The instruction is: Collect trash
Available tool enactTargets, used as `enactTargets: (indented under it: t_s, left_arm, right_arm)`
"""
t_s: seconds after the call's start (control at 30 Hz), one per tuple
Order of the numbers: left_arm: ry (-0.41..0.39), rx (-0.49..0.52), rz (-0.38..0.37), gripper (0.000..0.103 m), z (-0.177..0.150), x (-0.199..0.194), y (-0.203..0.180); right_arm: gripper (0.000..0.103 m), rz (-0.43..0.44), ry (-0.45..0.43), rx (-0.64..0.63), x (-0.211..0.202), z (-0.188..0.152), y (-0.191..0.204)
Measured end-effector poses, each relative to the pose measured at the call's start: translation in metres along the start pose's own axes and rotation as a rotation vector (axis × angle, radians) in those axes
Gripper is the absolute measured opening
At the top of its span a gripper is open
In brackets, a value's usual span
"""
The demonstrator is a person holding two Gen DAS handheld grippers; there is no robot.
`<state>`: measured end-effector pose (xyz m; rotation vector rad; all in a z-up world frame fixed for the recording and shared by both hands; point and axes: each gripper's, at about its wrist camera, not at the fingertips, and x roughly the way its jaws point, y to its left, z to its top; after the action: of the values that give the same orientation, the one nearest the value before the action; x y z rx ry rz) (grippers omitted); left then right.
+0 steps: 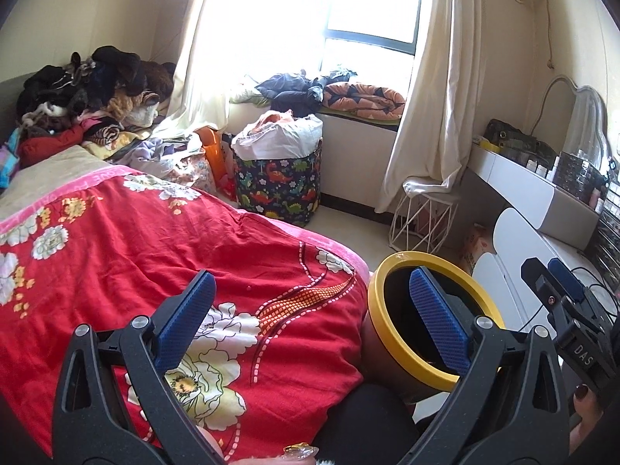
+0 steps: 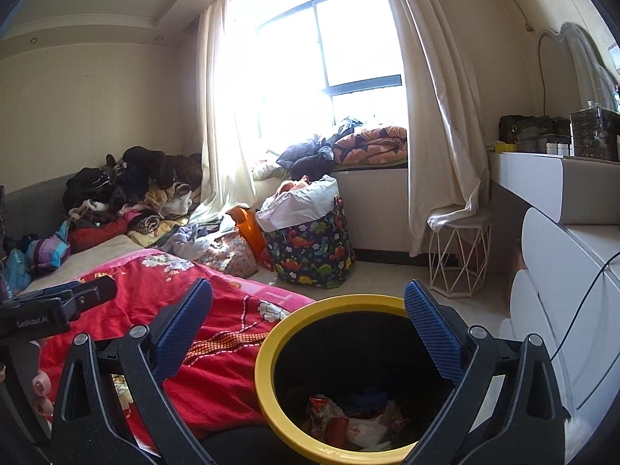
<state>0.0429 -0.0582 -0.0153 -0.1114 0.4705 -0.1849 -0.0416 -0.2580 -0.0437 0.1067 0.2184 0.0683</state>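
Note:
A round bin with a yellow rim (image 2: 271, 333) stands on the floor beside the bed; it also shows in the left wrist view (image 1: 378, 302). Inside it lie crumpled wrappers, red and white (image 2: 348, 422). My right gripper (image 2: 308, 329) is open and empty, held above the bin's mouth. My left gripper (image 1: 310, 317) is open and empty, over the bed's edge with its right finger in front of the bin. The right gripper's body shows at the right edge of the left wrist view (image 1: 569, 302).
A red floral quilt (image 1: 155, 240) covers the bed. Clothes are piled at its head (image 1: 89, 93). A dinosaur-print basket (image 2: 314, 252) and a white wire stool (image 2: 461, 259) stand under the window. A white dresser (image 2: 562, 271) is at the right.

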Motion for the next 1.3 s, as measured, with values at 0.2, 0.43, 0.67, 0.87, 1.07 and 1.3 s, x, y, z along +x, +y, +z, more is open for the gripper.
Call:
enactTargets:
  t_s: [0.2,0.43,0.67,0.87,1.07,1.3]
  left_arm:
    - [-0.004,0.001,0.008,0.092,0.0,0.0,-0.001]
    - [-0.007,0.0,0.008,0.092,0.0,-0.001,0.0]
    - [-0.015,0.004,0.01,0.092,0.002,-0.003,-0.001]
    - [-0.015,0.0,0.013,0.092,0.002,-0.004,-0.001]
    - [-0.021,0.004,0.017,0.092,0.003,-0.006,-0.003]
    - [-0.021,0.005,0.019,0.092,0.003,-0.007,-0.003]
  right_arm:
    - [0.097,-0.004,-0.003,-0.001,-0.002,0.0,0.0]
    - [0.097,-0.007,-0.005,-0.001,-0.002,0.0,0.0]
    - [0.097,-0.01,-0.007,-0.001,-0.003,-0.001,-0.002]
    - [0.097,-0.014,-0.01,0.001,-0.004,0.0,-0.006]
    - [0.097,-0.018,-0.01,0.002,-0.005,0.001,-0.009]
    - [0.097,-0.021,-0.014,0.003,-0.004,0.002,-0.012]
